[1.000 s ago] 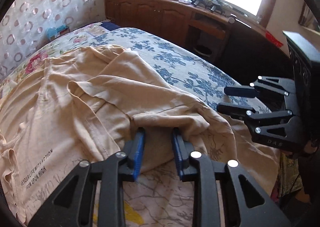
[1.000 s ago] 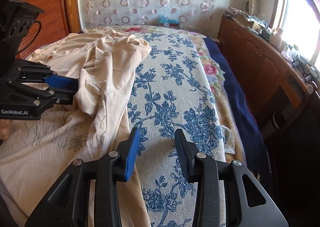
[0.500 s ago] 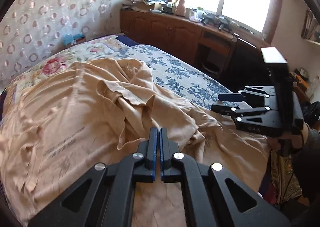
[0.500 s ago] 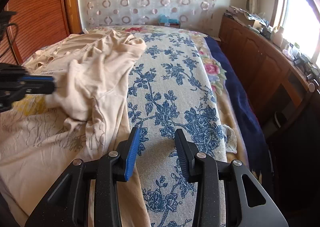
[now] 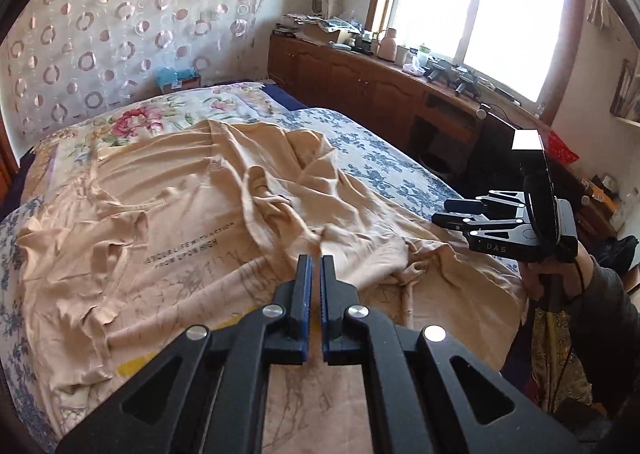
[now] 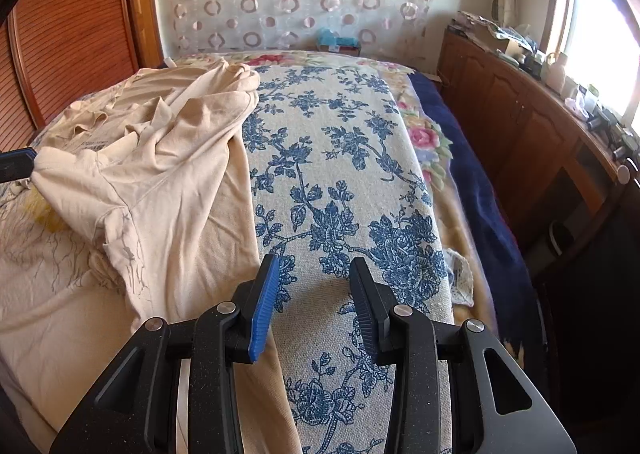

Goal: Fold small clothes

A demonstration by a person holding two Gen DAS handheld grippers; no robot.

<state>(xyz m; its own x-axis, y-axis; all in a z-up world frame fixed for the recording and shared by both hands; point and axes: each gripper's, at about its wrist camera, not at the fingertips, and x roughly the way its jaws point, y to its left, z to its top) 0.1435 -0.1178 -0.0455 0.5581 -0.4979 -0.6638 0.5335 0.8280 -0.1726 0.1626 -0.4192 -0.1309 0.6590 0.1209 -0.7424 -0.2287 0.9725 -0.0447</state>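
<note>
The beige T-shirt lies rumpled across the bed, one side flopped over itself in loose ridges. It looks light, soft and limp, so I judge it will sag and drag wherever it is not supported. A seam, hem or sleeve edge should give a truer hold than a bunch of mid-cloth.

My left hand-held gripper is clenched on a pinch of the folded-over side, and the cloth tents toward it. My right hand-held gripper hangs part open with nothing in it, over the blue floral cover just beside the shirt's edge.

A second ago my left jaws stood apart around that fold. Now they are closed and the fold is drawn across the shirt, with more of the printed lettering showing.
</note>
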